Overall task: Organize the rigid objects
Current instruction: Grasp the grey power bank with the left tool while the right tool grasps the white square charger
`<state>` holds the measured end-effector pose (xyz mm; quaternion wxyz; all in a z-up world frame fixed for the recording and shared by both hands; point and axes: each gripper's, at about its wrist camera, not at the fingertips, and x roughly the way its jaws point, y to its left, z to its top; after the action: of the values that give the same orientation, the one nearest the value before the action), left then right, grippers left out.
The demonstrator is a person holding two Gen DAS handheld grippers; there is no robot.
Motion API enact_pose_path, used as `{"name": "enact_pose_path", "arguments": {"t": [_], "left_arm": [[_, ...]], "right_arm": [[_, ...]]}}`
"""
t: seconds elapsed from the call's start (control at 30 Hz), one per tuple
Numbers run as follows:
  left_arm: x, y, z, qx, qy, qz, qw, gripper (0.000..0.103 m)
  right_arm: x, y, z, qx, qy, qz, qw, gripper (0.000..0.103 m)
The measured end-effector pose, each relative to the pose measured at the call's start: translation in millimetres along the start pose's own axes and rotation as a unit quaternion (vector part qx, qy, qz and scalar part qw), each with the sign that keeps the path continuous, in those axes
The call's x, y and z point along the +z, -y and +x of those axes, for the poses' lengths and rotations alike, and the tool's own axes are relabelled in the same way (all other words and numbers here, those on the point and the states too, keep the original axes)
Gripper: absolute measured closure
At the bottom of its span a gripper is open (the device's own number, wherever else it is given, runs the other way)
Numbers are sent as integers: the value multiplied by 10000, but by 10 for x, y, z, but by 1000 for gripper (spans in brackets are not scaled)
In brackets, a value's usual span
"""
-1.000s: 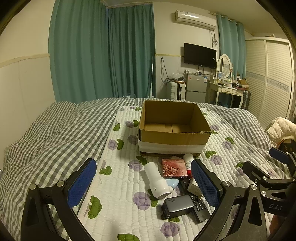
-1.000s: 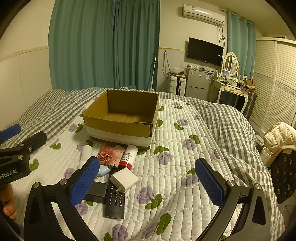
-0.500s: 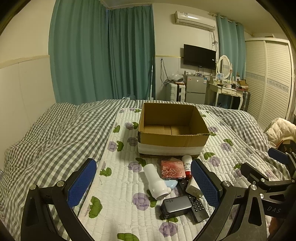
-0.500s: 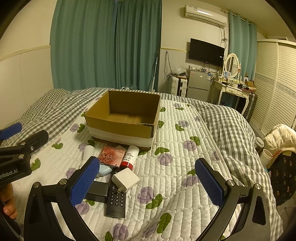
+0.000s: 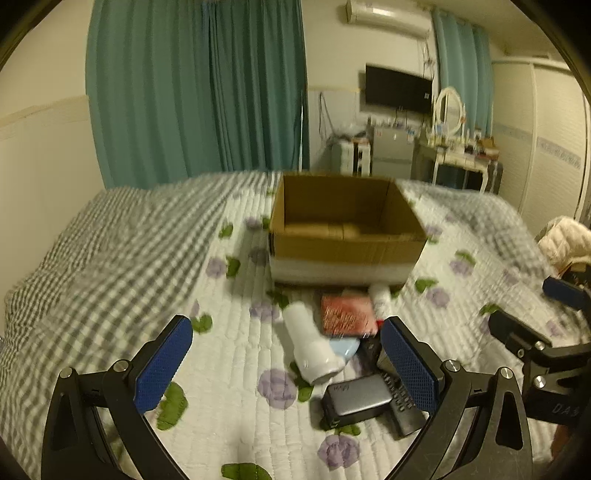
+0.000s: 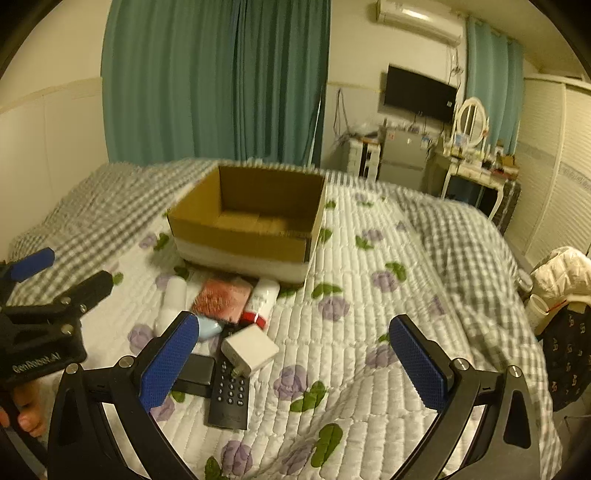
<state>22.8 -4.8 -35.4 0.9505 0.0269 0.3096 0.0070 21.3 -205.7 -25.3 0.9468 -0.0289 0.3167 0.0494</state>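
Bedroom scene, two fisheye views from hand-held grippers over a bed w/ a white flowered quilt (image 6: 369, 280) laid on a grey checked cover (image 5: 110, 236). Both views are a bit blurred.

Left gripper (image 5: 286, 363): blue-padded jaws wide apart, holding nothing, hovering above the quilt near a pile of small items. Right gripper (image 6: 295, 360): jaws also wide apart, nothing between them, over bare quilt just right of the pile. Each gripper shows at the edge of the other's view.

Cardboard box (image 5: 343, 229), open top, sits mid-bed beyond the pile; only its bare floor shows inside. A pale band runs along the base of its front wall.

The pile lies in front of the box, items touching or overlapping:
- white bottle (image 5: 310, 343) lying on its side, left side of the pile
- red patterned pouch (image 6: 223, 299) beside it, close to the box
- white tube w/ red cap (image 6: 260, 299) right of the pouch, its far end by the box front
- light blue object (image 5: 345, 347), mostly hidden under the bottle; can't tell what it is
- white charger block (image 6: 249, 349) resting on the top end of a black remote (image 6: 231, 395)
- grey power bank (image 5: 356, 397) left of the remote, nearest the left gripper

Background: teal curtains (image 6: 218, 81), wall TV (image 6: 419, 94), AC unit (image 6: 419, 16), dressing table w/ oval mirror (image 6: 471, 118), white wardrobe (image 6: 554, 162) at right.
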Motion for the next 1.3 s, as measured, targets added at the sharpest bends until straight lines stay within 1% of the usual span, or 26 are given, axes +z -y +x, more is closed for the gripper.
{"name": "enact_pose_path", "arguments": {"t": [0.13,0.27,0.37,0.47,0.53,0.67,0.77,0.8,0.83,0.87,0.97,1.13,1.2,1.3], "left_arm": [[-101,7,207,103,-286,93,9995,0],[-102,-29,294,181,-341,80,9992,0],[-121,-42,416,252,-421,60,9988,0],[-153,-81,486,247,-531,58,9983,0],[-183,-98,547,258,-655,62,9975,0],[-243,-122,664,198,-876,34,9960,0],[-292,-102,737,187,-1033,36,9945,0],[-308,-90,752,172,-1083,45,9940,0],[-324,-72,762,166,-1143,66,9933,0],[-334,-60,766,161,-1179,87,9929,0],[-370,2,760,122,-1270,167,9917,0],[-427,205,780,-163,-1410,314,9894,0],[-470,327,781,-263,-1457,458,9879,0],[-529,441,811,-309,-1572,640,9850,0]], "right_arm": [[-57,-28,260,70,-441,-55,9990,0],[-113,-82,428,168,-663,-137,9976,0],[-146,-129,621,379,-930,-151,9948,0],[-173,-192,873,555,-1238,-182,9906,2],[-191,-238,1098,673,-1503,-181,9862,7],[-231,-295,1452,862,-1898,-160,9779,11],[-275,-291,1663,1059,-2172,8,9704,17],[-295,-286,1713,1139,-2250,62,9677,25],[-309,-285,1740,1238,-2290,100,9655,31],[-314,-284,1736,1270,-2279,108,9653,31],[-305,-257,1586,1082,-2098,45,9717,31],[-219,-16,1143,537,-1616,183,9852,31],[-210,57,1046,474,-1531,202,9869,31],[-218,164,971,509,-1495,287,9870,31]]}}
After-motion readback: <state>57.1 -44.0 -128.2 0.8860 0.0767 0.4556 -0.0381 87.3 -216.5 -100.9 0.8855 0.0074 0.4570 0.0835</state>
